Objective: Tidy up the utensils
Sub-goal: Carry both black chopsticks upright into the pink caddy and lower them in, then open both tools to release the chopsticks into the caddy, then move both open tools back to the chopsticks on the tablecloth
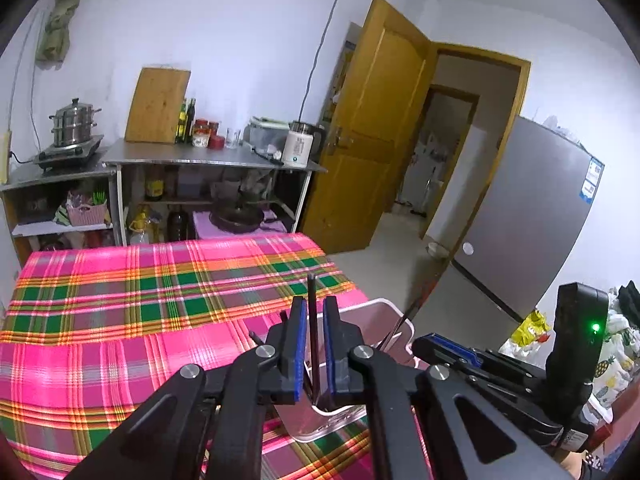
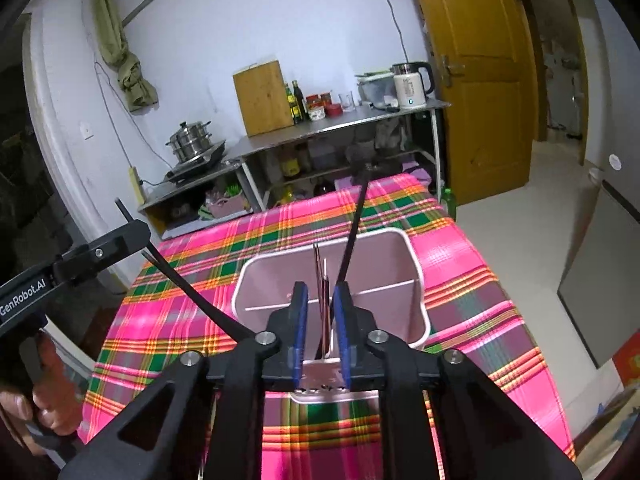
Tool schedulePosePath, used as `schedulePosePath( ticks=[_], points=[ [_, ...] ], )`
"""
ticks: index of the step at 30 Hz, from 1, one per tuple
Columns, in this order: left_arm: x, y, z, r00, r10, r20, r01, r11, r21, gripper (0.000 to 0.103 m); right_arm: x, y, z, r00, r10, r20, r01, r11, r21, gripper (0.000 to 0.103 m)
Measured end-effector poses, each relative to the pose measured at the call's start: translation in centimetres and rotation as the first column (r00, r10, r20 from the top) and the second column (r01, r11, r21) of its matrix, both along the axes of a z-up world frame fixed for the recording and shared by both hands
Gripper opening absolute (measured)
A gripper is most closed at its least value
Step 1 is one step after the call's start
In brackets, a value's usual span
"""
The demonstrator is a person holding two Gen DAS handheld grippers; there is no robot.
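Glossy pink plastic caddy [image 2: 404, 276] on plaid tablecloth [image 2: 472, 292] (shiny, smooth).

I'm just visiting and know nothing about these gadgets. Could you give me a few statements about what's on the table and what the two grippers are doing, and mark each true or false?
1. The pink plastic utensil holder stands on a pink plaid tablecloth. True.
2. The left gripper is empty. False: a thin dark chopstick sits between its blue pads.
3. The holder has one undivided space. False: a partition splits it into compartments.
4. The right gripper hangs over the holder with thin utensils between its pads. True.
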State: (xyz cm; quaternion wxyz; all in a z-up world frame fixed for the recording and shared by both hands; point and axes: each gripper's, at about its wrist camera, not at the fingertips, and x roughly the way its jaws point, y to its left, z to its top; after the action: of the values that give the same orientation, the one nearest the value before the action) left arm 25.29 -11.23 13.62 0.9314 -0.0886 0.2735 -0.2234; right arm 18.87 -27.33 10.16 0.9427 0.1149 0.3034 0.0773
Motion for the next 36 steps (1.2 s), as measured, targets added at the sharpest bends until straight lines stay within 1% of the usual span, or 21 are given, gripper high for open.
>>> schedulePosePath(
  ticks=[4,6,10,19,31,33,35,36],
  points=[
    [-1.0,0.9,1.3,0.999,0.013,0.032,-0.012,1.000,-0.011,0.010,-1.1,0.1,1.3,0.999,0.000,0.043,0.000,1.000,-0.004,0.022],
    [-1.6,1.4,1.6,0.999,0.019,0.036,-0.019,1.000,-0.015,0.010,-1.6,0.2,1.7,0.998,0.008,0.056,-0.008,1.000,-0.001,0.028],
    [-2.9,2.4,1.1,0.999,0.034,0.032,-0.033,0.999,-0.007,0.010,-2.6,0.6,1.3,0.998,0.025,0.054,-0.024,1.000,-0.001,0.029],
    [-5.7,5.1,-3.4,0.995,0.082,-0.054,-0.081,0.996,0.023,0.010,-4.8,2.5,-0.9,0.996,0.087,0.004,-0.087,0.996,-0.003,0.029],
    [-8.2,8.5,-9.3,0.973,0.151,-0.172,-0.143,0.988,0.057,0.010,-6.6,5.6,-3.7,0.985,0.163,-0.047,-0.164,0.986,-0.019,0.028],
    [-8.5,9.0,-10.6,0.966,0.167,-0.200,-0.157,0.986,0.064,0.014,-6.7,6.1,-4.2,0.983,0.176,-0.058,-0.177,0.984,-0.022,0.028],
    [-8.6,9.5,-11.7,0.957,0.181,-0.225,-0.170,0.983,0.066,0.019,-6.8,6.5,-4.8,0.980,0.189,-0.069,-0.191,0.981,-0.025,0.028],
    [-8.6,9.7,-12.2,0.953,0.187,-0.237,-0.176,0.982,0.067,0.020,-6.9,6.7,-5.0,0.978,0.196,-0.073,-0.198,0.980,-0.026,0.028]
  ],
)
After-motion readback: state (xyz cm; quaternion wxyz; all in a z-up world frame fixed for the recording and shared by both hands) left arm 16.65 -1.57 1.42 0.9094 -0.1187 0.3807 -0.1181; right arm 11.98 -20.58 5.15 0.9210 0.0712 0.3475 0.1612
